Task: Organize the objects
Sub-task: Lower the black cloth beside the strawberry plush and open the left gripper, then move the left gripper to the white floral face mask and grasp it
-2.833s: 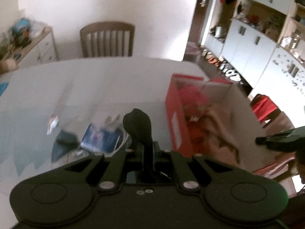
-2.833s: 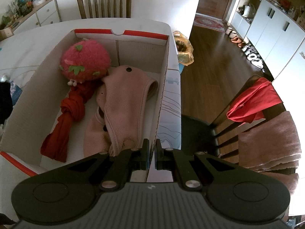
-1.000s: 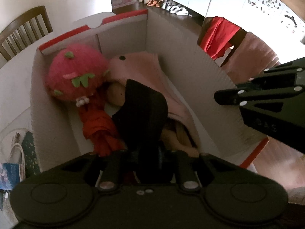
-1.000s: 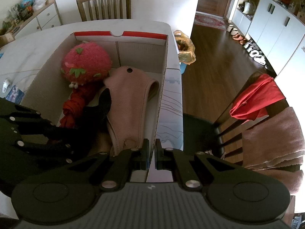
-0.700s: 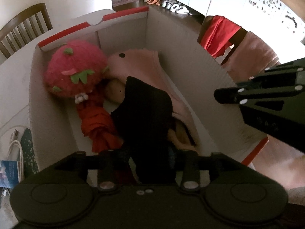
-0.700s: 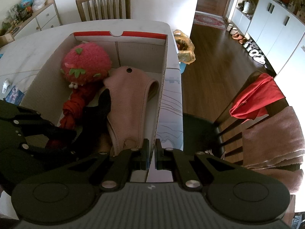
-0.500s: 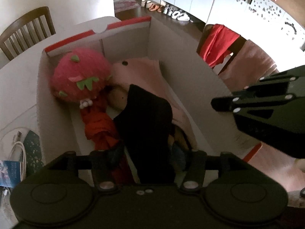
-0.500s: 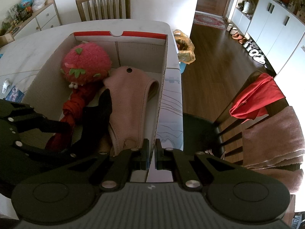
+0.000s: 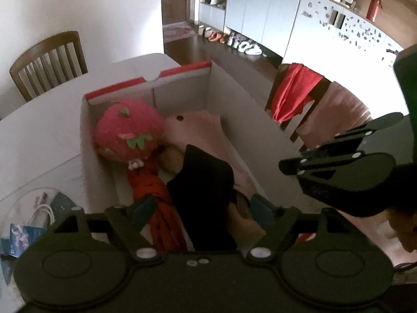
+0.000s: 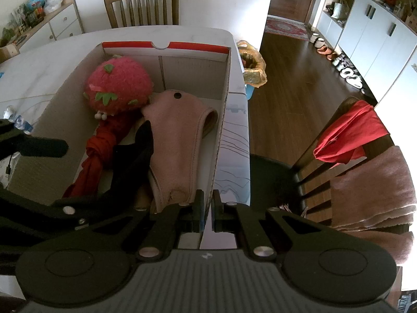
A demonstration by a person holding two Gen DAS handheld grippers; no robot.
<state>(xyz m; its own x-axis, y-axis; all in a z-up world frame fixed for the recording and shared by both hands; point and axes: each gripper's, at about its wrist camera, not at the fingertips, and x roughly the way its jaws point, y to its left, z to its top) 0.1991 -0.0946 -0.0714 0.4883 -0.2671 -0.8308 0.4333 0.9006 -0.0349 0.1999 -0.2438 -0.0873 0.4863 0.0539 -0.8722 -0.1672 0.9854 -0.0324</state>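
Note:
A red and white cardboard box stands on the table. In it lie a pink strawberry plush, a red cloth, a pink garment and a black cloth. My left gripper is open above the black cloth, which lies loose in the box. My right gripper is shut on the box's near right wall edge.
A white cable and printed packets lie on the table left of the box. A chair draped with red and pink cloths stands to the right. A wooden chair stands behind the table. A waste bin with a bag stands beyond the table.
My left gripper carried the black cloth from the table into the box, opened its jaws and let it go, then drew back upward. My right gripper has stayed on the box wall.

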